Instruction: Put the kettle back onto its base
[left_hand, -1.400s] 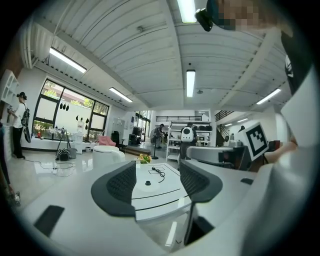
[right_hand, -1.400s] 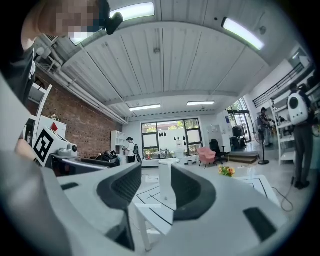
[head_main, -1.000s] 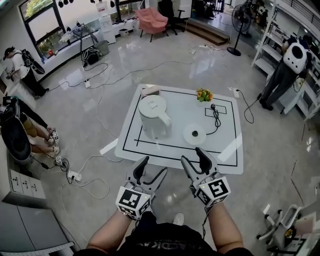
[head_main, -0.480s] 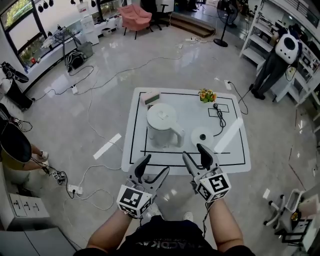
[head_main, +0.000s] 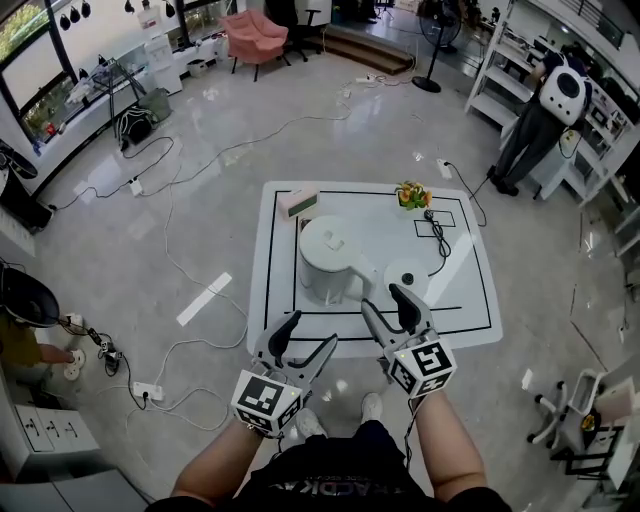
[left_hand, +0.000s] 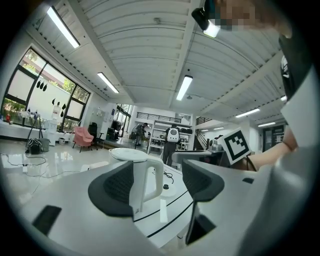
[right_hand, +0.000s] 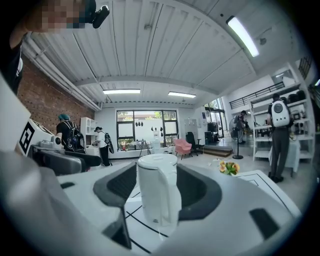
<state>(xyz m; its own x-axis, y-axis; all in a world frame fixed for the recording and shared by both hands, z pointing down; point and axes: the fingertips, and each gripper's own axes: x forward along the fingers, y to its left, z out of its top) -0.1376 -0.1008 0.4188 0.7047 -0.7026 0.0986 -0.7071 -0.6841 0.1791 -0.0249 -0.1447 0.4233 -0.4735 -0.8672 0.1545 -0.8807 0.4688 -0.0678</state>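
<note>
In the head view, nothing of the task is done yet. The kettle stands on the counter, just beside the base and to its left, not on it. Its handle points toward us and the base. The left tool and the right tool hang short of the counter's near edge, both with jaws apart and holding nothing. We judge that the whole job remains: reach in, take the kettle by the handle, lift it and set it down on the base. A cable runs from the base toward the far edge. Flowers and a small box sit at the back, well clear of the short path from kettle to base. A person stands off by the shelves, away from the counter.

In the left gripper view, the jaws stand wide apart and empty. The kettle's handle and the base show beyond them, out of reach.

In the right gripper view, the jaws are likewise apart, and the kettle is framed squarely between them but well ahead, untouched. Nothing lies between this tool and the handle.
</note>
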